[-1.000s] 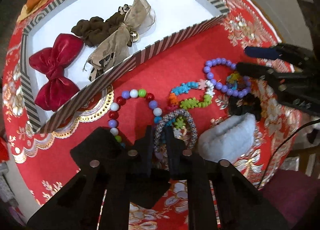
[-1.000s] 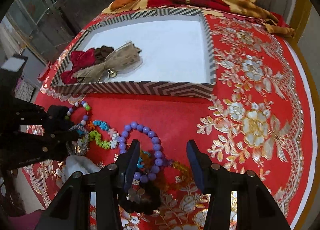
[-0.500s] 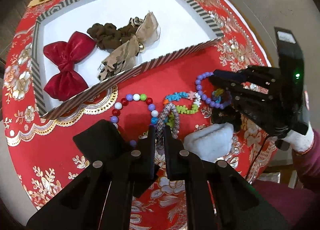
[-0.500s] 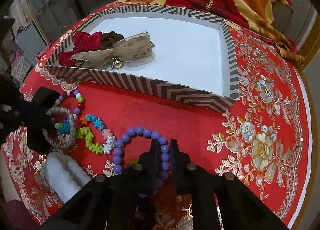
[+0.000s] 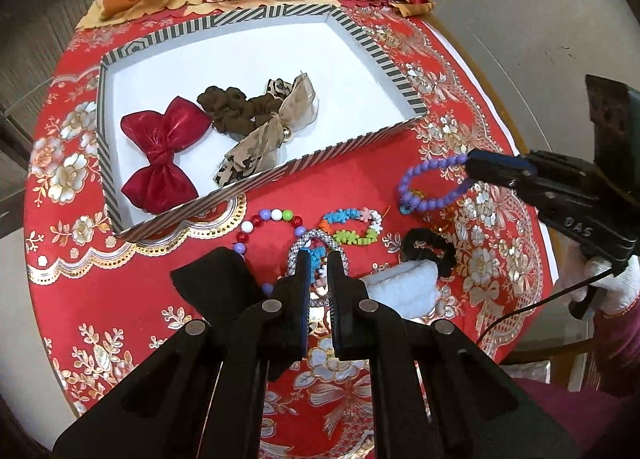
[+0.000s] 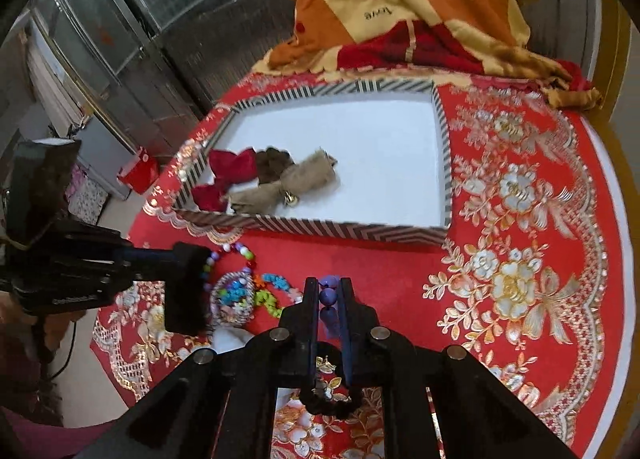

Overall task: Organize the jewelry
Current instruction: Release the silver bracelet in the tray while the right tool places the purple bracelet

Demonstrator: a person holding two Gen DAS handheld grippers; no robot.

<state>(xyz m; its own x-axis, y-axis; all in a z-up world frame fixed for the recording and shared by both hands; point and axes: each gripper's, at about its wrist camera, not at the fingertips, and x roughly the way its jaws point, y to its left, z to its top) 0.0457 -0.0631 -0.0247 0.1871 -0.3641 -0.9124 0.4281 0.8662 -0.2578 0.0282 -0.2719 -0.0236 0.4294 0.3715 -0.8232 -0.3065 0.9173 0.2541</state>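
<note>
Left wrist view: the left gripper (image 5: 318, 259) is seen with fingers clenched on the silver mesh bracelet (image 5: 316, 238), raised slightly over the red table (image 5: 132, 299); beside it lie the multicolour bead bracelet (image 5: 276, 219), the flower-bead bracelet (image 5: 352, 225), a black scrunchie (image 5: 428, 249) and a white fluffy item (image 5: 400, 289). The striped tray (image 5: 280, 175) is recorded beyond, holding a red bow (image 5: 162, 155), a brown scrunchie (image 5: 234, 107) and a tan leopard bow (image 5: 272, 131). The right gripper (image 5: 470, 167) is shown lifting the purple bead bracelet (image 5: 424, 187), which hangs clear of the cloth. Right wrist view: the right gripper (image 6: 329, 299) is seen with fingers pinched on purple beads (image 6: 329, 291), the rest of the loop hanging hidden below; the tray's near wall (image 6: 320, 227) lies ahead, with much white floor left bare on its right. The left gripper (image 6: 188, 287) is noted beside the mesh bracelet (image 6: 232, 299). Handling note, as a judgement: each bracelet is best carried high enough for the dangling loop to clear the tray wall, set down on bare floor apart from the bows, and only then let go, so that nothing snags or tangles.
</note>
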